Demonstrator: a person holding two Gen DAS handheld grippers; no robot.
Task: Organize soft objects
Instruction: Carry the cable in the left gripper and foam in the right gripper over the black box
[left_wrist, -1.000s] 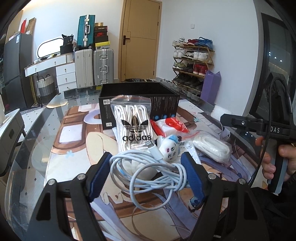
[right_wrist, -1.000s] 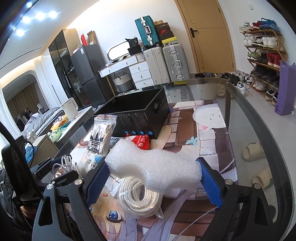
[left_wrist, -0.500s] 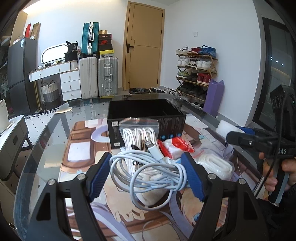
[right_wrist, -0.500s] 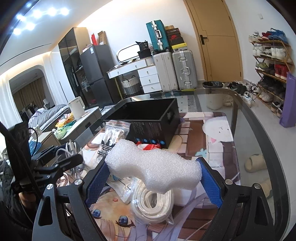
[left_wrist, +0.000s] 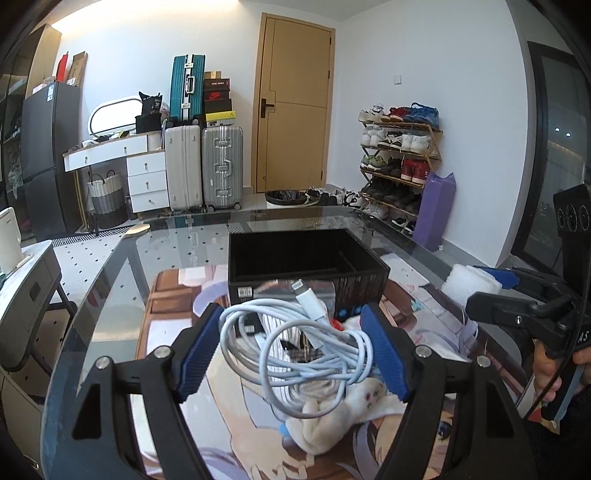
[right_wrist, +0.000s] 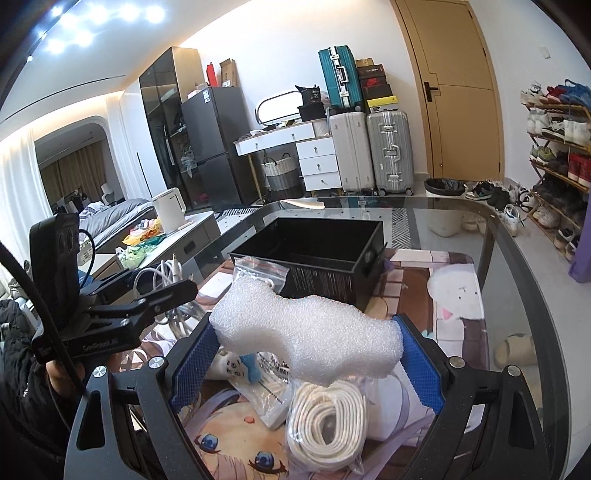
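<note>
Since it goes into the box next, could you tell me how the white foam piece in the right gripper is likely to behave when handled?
The foam piece looks light for its bulk and probably squashy: it bulges between the right gripper pads. Its bubbly surface likely grips rather than slips. Released above the black box, it would probably drop softly without rolling.

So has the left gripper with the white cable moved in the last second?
Yes. The left gripper, shut on the coiled white cable, has risen and advanced toward the black box, whose open inside now shows.
</note>
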